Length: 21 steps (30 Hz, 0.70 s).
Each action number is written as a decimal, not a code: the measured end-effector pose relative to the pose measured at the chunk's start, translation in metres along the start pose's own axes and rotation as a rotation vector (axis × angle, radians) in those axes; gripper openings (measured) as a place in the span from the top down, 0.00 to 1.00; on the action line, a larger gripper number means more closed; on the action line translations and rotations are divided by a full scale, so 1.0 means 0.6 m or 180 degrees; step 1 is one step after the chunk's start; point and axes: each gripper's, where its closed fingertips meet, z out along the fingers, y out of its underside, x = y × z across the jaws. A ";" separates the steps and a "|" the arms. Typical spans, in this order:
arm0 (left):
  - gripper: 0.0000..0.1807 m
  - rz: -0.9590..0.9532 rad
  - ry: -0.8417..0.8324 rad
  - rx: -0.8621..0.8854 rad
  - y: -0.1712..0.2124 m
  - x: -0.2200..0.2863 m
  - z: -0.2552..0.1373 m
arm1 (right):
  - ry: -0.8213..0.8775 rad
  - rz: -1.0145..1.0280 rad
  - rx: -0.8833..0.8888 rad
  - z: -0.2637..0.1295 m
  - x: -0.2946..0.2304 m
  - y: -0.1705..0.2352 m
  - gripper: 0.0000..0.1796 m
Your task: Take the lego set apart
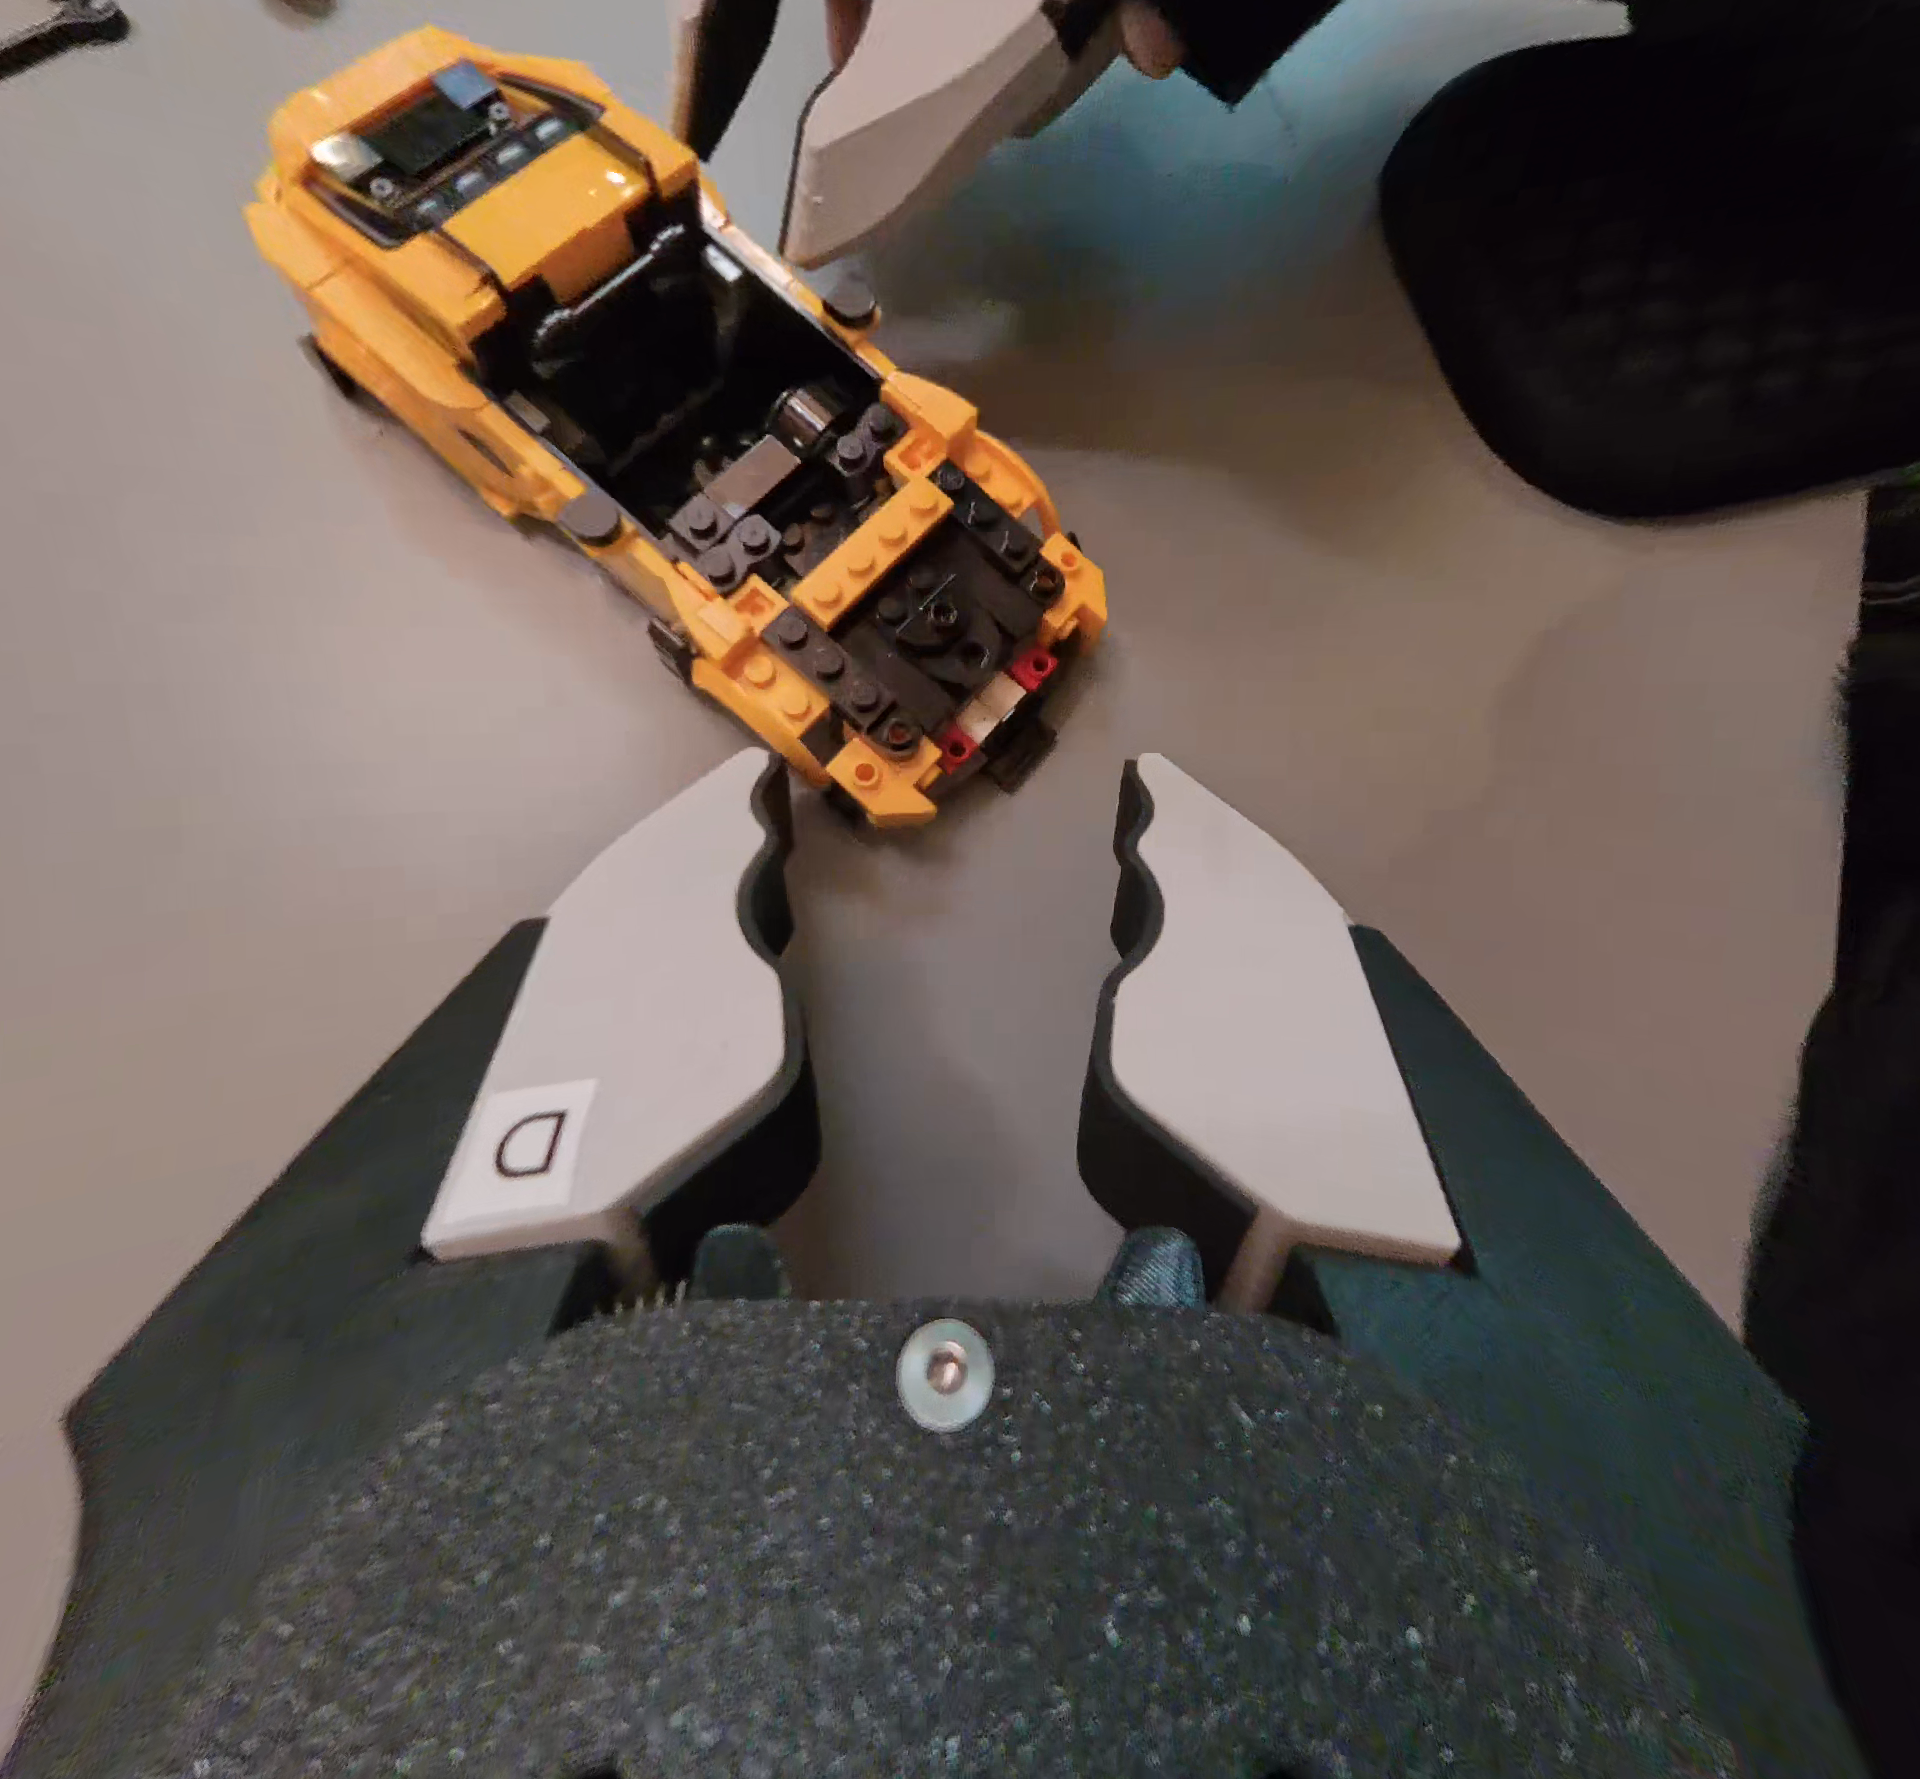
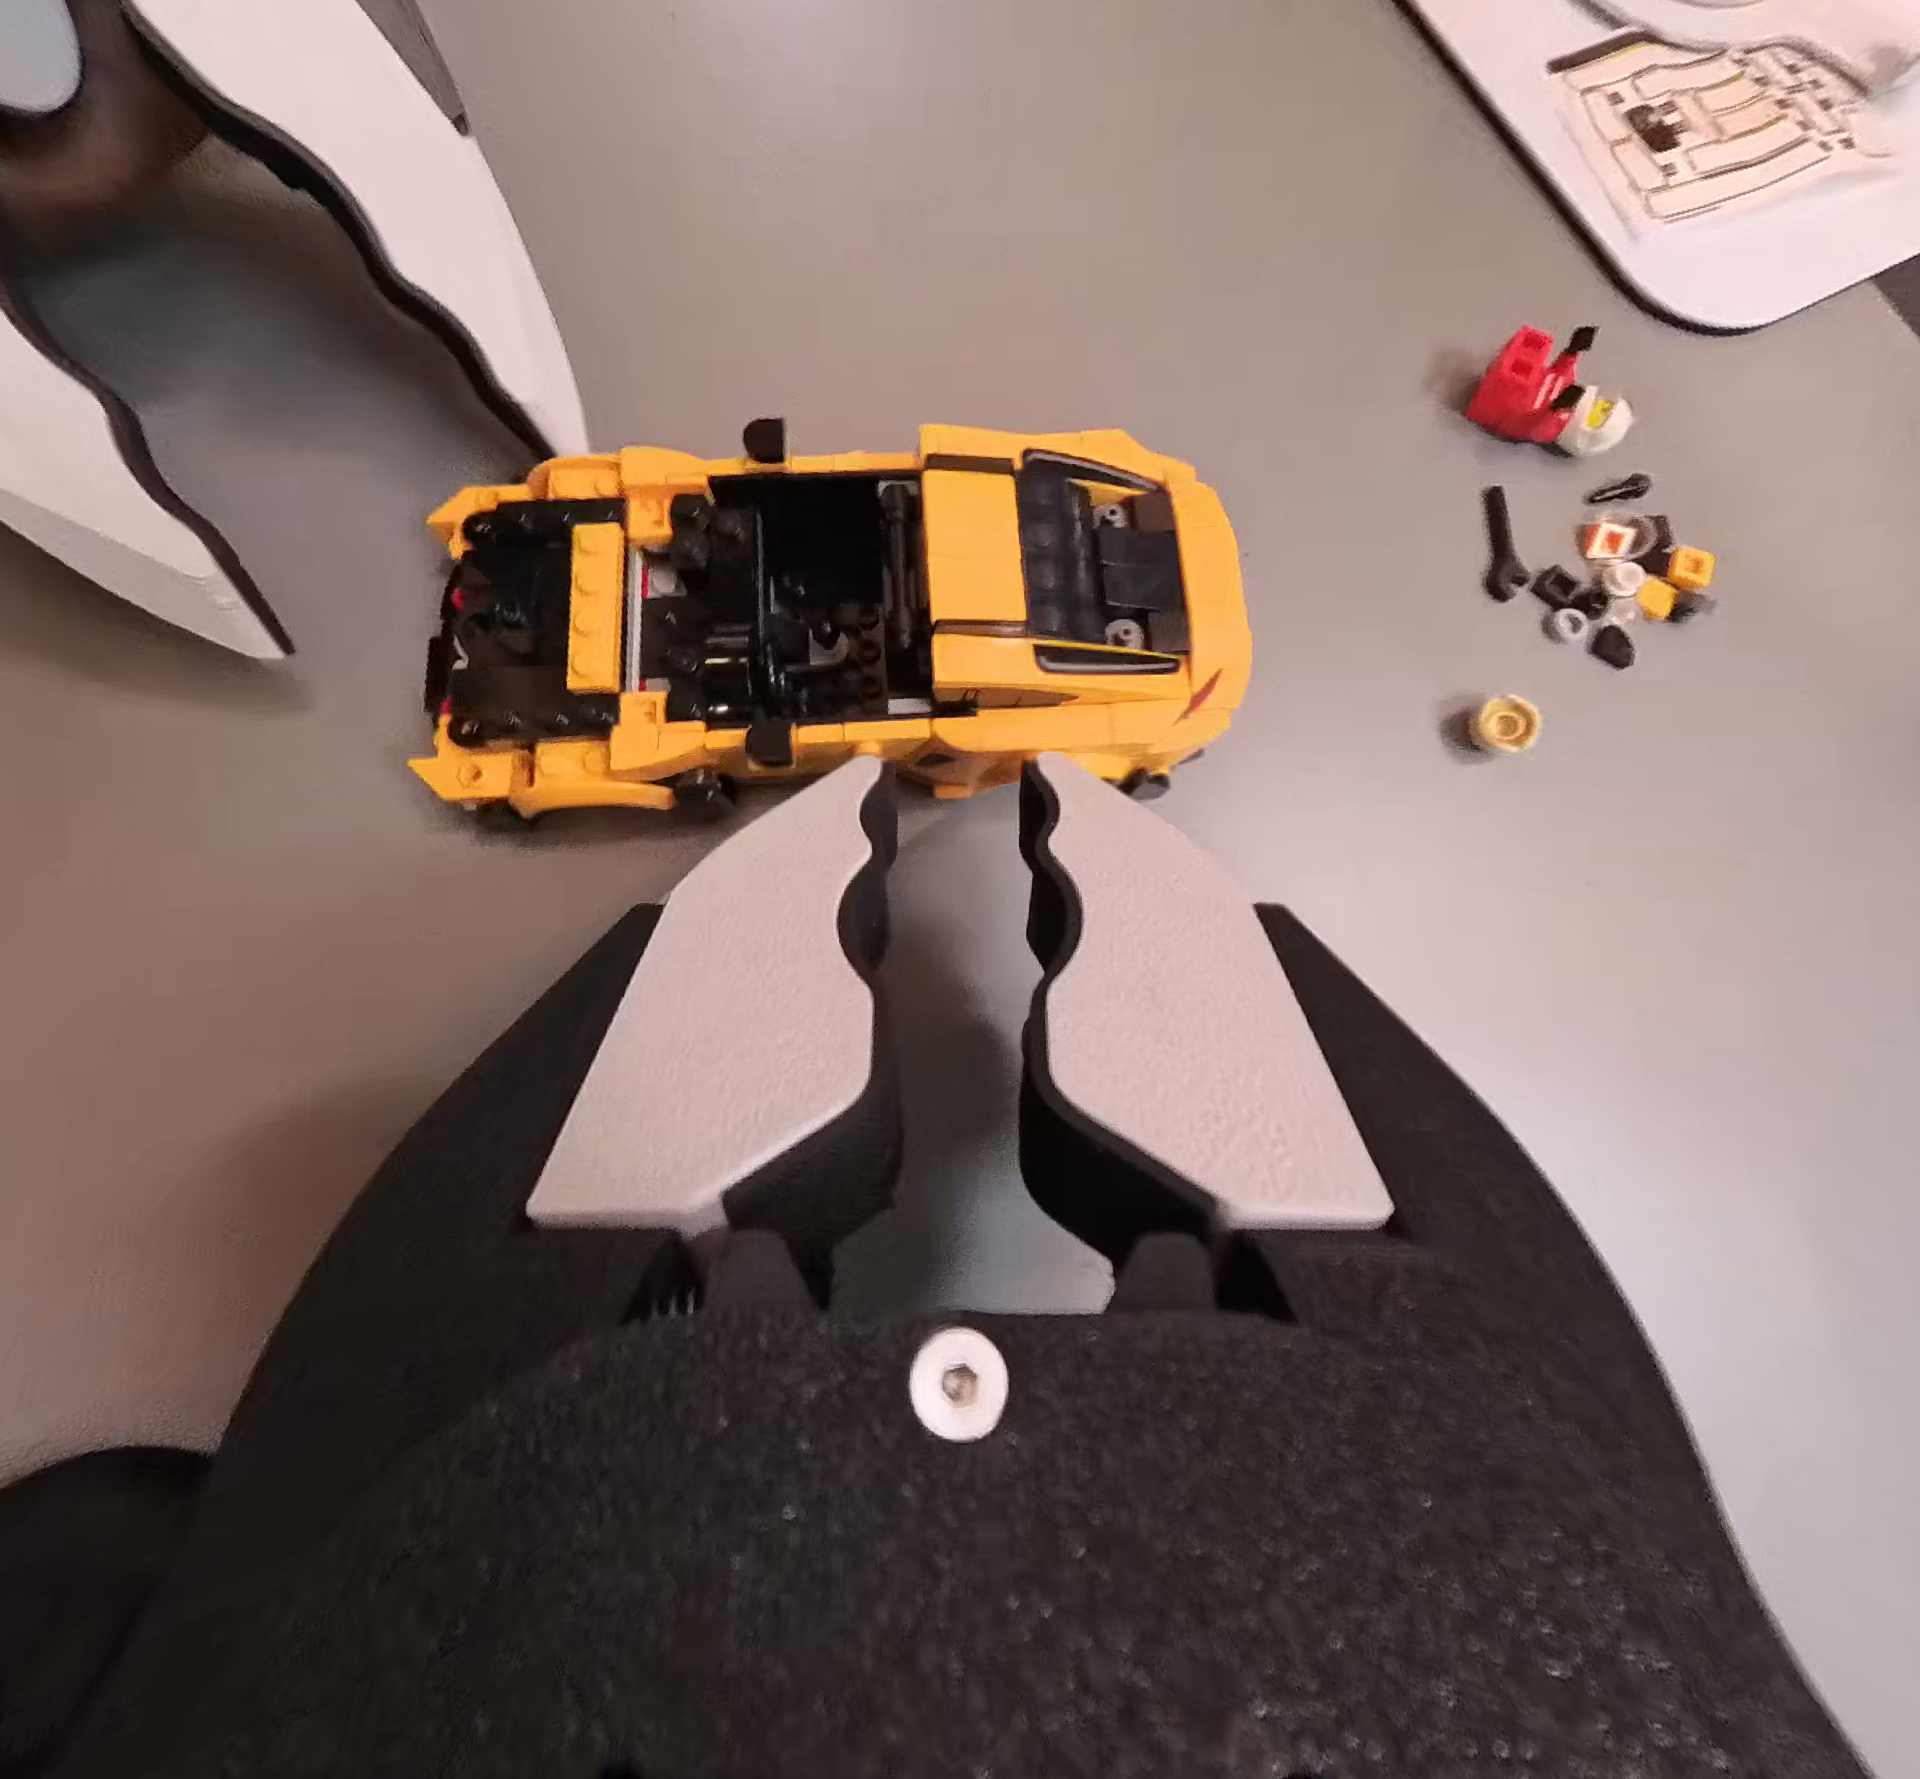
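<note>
Grey tabletop [image 2: 1039, 254] carries the yellow lego car [image 2: 831, 612], roofless, lying left to right in the right wrist view, with loose pieces [image 2: 1600, 576] beyond its far end. Left gripper [image 1: 951, 773], spread wide and empty, faces one end; right gripper [image 2: 951, 779], parted and empty, meets its long side

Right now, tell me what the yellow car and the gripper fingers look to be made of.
Yellow car: glossy moulded plastic bricks, judging by the studs and sharp highlights on the bodywork. Right gripper fingers: matte grey rigid plastic faces, likely printed, edged with black wavy pads that look rubbery or foam; which is unclear.
</note>
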 end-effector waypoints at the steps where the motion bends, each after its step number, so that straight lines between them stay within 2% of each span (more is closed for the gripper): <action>1: 0.69 0.0012 0.0051 0.0020 -0.001 0.000 -0.003 | 0.0024 0.0003 -0.0005 -0.003 0.003 -0.003 0.88; 6: 0.71 0.0052 0.0056 0.0149 -0.008 -0.022 -0.011 | -0.0178 -0.0221 0.0083 -0.026 -0.050 -0.046 0.91; 10: 0.69 0.0239 0.0056 0.0139 -0.015 -0.032 0.001 | -0.0345 -0.0326 -0.0494 0.009 -0.104 -0.044 0.91; 17: 0.71 0.0091 0.0167 0.0219 -0.011 -0.027 0.013 | -0.0400 -0.0422 -0.0910 0.035 -0.112 -0.036 0.95; 21: 0.72 0.0172 0.0093 0.0235 -0.011 -0.027 0.013 | -0.0402 -0.0566 -0.0946 0.038 -0.111 -0.039 0.96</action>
